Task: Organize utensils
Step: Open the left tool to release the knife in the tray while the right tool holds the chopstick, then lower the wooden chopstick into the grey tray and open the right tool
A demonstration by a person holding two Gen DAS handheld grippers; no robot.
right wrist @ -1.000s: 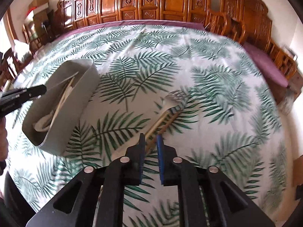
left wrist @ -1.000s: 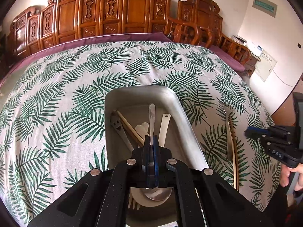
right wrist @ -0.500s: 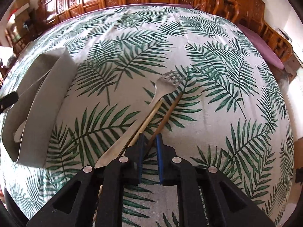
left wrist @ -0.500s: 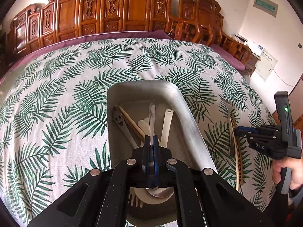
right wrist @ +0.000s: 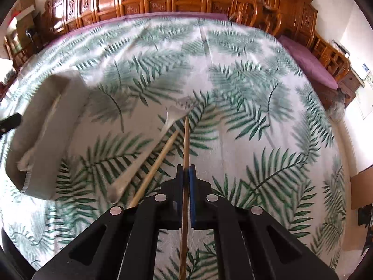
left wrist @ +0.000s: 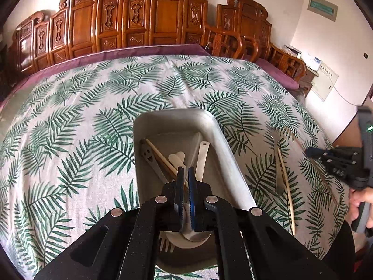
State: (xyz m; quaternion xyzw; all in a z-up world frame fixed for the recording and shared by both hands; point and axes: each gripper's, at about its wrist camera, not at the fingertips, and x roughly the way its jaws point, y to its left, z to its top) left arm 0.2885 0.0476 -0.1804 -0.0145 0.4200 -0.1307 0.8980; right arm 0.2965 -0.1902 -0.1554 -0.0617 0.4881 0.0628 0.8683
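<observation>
My left gripper (left wrist: 185, 170) hovers over the grey utensil tray (left wrist: 229, 163), its jaws slightly apart with nothing between them. A metal spoon (left wrist: 194, 235) now lies in the tray with a smiley-handled utensil (left wrist: 149, 158), chopsticks (left wrist: 163, 159), a white spoon (left wrist: 201, 161) and a fork (left wrist: 166, 243). My right gripper (right wrist: 185, 171) is shut on a wooden chopstick (right wrist: 186, 144), held off the cloth. A second chopstick (right wrist: 156, 165) and a metal fork (right wrist: 149, 154) lie on the tablecloth beside it. In the left wrist view the right gripper (left wrist: 313, 152) is at the right.
The table carries a palm-leaf tablecloth (left wrist: 70, 121). Carved wooden chairs (left wrist: 153, 16) line the far edge and right side. The tray shows at the left in the right wrist view (right wrist: 44, 126). A purple cushion (right wrist: 310, 63) lies at the far right.
My left gripper opened slightly and let go of the metal spoon, which now lies in the tray. My right gripper closed on one chopstick and lifted it from beside the fork.
</observation>
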